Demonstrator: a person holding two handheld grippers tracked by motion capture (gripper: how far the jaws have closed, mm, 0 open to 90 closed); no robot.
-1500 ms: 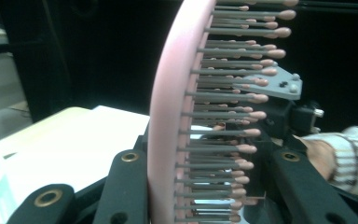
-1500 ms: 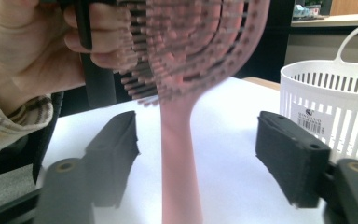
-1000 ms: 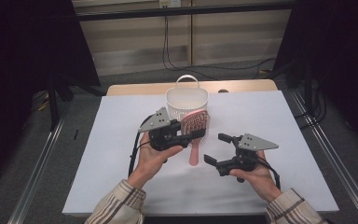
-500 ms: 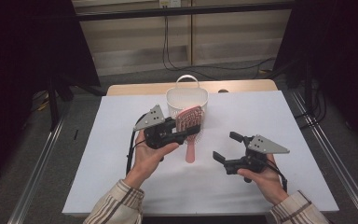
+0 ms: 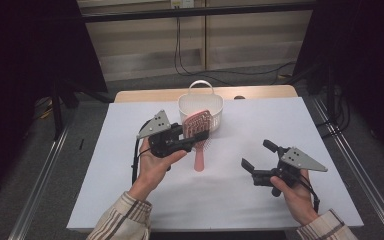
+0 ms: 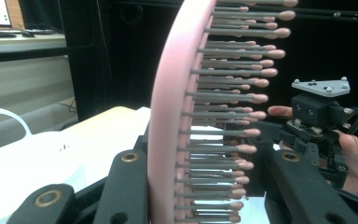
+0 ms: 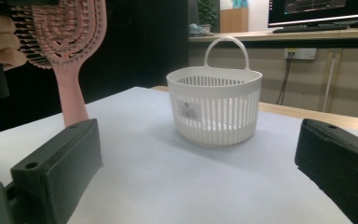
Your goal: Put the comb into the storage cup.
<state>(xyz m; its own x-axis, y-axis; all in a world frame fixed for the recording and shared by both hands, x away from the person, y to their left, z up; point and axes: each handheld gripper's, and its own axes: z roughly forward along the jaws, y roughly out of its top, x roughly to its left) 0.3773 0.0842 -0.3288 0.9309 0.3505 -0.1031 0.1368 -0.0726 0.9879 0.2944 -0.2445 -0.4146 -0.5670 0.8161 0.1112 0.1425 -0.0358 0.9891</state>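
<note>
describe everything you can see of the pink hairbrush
The pink hairbrush looks like smooth plastic: a vented paddle head, rows of thin grey bristles with rounded pink tips, and a plain tapering handle. It is lifted off the table, head up and handle hanging down toward the white sheet. The left tongs are clamped on the head, one jaw on its back and one among the bristles. In the high view the head overlaps the white slatted basket; whether they touch cannot be told.

I see the worktop [image 5: 130,200] covered by a plain white sheet, its wooden edge showing at the far side. Only the white slatted basket [image 5: 215,111] stands on it, near that far edge.
</note>
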